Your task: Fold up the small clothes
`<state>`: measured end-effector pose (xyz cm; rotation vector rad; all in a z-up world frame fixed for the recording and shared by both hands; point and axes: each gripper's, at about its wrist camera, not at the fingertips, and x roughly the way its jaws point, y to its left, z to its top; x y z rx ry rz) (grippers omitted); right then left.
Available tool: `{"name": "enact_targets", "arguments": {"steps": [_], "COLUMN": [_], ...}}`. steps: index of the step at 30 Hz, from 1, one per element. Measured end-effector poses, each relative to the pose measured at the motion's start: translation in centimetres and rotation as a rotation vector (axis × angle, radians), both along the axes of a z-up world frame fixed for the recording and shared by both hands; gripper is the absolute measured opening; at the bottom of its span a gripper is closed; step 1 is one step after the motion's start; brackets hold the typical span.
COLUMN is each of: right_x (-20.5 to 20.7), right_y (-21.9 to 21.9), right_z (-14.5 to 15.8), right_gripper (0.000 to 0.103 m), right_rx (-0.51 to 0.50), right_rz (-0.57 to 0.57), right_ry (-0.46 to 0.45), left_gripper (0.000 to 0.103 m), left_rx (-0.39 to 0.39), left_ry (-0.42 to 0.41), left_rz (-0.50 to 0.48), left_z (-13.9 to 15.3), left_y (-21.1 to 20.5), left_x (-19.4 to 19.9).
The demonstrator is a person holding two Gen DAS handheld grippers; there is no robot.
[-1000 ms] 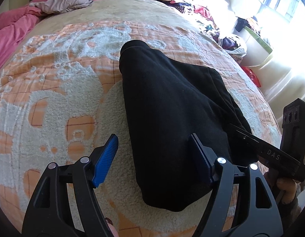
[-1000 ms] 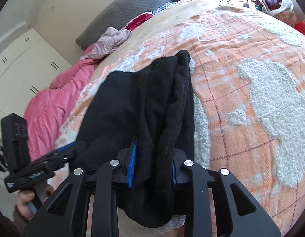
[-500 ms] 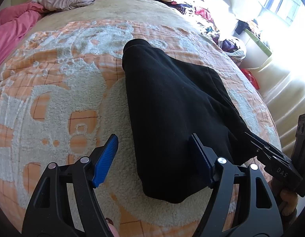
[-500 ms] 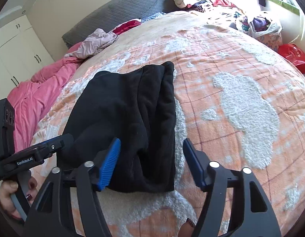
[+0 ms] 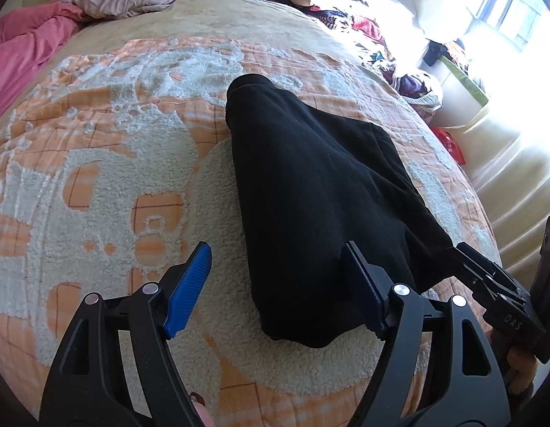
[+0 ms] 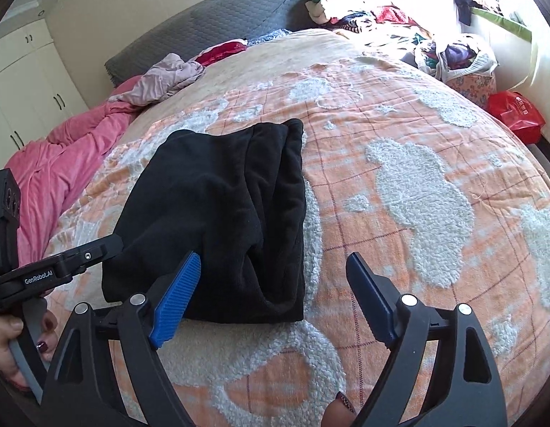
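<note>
Here, a black garment [image 6: 218, 213], already folded into a thick bundle, lies on the orange and white bedspread [image 6: 399, 163]. The left gripper [image 5: 278, 286] and right gripper [image 6: 271, 295] both hover wide open over its near edge, holding nothing. For a neat next fold, each should probably pinch every layer at a near corner together.

Black tongs [image 5: 278, 286], ribbed blue pads [image 6: 175, 306], silver screws, maroon-painted nails

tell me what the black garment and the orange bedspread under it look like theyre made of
Black garment: probably fleece or brushed knit; matte, fuzzy nap, soft thick rolled folds. Orange bedspread: looks like smooth woven or plush checked cloth with raised white sherpa-like tufted patches, curly and nubbly. Exact fibre can't be told.
</note>
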<state>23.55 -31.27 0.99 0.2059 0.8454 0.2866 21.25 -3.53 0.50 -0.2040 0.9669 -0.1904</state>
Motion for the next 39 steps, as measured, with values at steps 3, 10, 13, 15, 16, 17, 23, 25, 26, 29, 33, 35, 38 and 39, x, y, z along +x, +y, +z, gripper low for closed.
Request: {"name": "enact_targets", "arguments": {"steps": [3,10,13,15,16,17,23,25,26,29,33,35,38,39], "right_x": [-0.4,-1.7,-2.3,-2.7,-3.0,-3.3,-5.0,-5.6,-6.0,-7.1,-8.4,-9.2,-10.2,-10.5], "right_y": [-0.1,-0.2,-0.4,-0.4,-0.4,-0.4,-0.1,0.0,0.1,0.2,0.6,0.7,1.0,1.1], "right_z": [0.4,1.9,2.7,3.1,3.4,3.6,5.0,5.4,5.6,6.1,6.6,6.8,7.0,7.1], "right_gripper": [0.094,0.095,0.096,0.096,0.096,0.096,0.098,0.098,0.098,0.098,0.098,0.098,0.098,0.098], "right_rx": [-0.025,-0.055,-0.061,-0.063,-0.068,-0.072,-0.091,-0.088,-0.087,-0.087,-0.104,-0.112,-0.116,-0.121], "right_rz": [-0.021,-0.033,-0.038,-0.041,-0.044,-0.044,-0.05,-0.048,-0.049,-0.051,-0.054,-0.058,-0.054,-0.054], "right_ry": [-0.014,-0.067,-0.094,-0.109,-0.121,-0.13,-0.182,-0.203,-0.213,-0.241,-0.27,-0.285,-0.298,-0.302], "left_gripper": [0.07,0.073,0.074,0.078,0.08,0.08,0.088,0.092,0.093,0.093,0.093,0.093,0.093,0.093], "left_rx": [0.002,0.012,0.014,0.018,0.019,0.017,0.009,0.005,0.006,0.023,0.04,0.051,0.059,0.059], "left_ry": [-0.001,-0.015,-0.026,-0.036,-0.041,-0.045,-0.077,-0.098,-0.108,-0.141,-0.167,-0.177,-0.185,-0.188], "left_rz": [0.001,0.005,0.007,0.011,0.013,0.014,0.014,0.015,0.013,0.014,0.015,0.014,0.015,0.016], "left_z": [0.1,1.0,1.4,1.8,1.9,2.1,3.0,3.4,3.7,4.4,4.8,4.8,4.8,4.7], "left_y": [0.1,0.4,0.5,0.7,0.8,0.9,1.2,1.4,1.4,1.6,1.8,1.8,1.9,2.0], "left_x": [-0.1,-1.0,-1.6,-2.0,-2.2,-2.4,-3.8,-4.5,-4.8,-5.9,-7.2,-7.8,-8.6,-8.9]}}
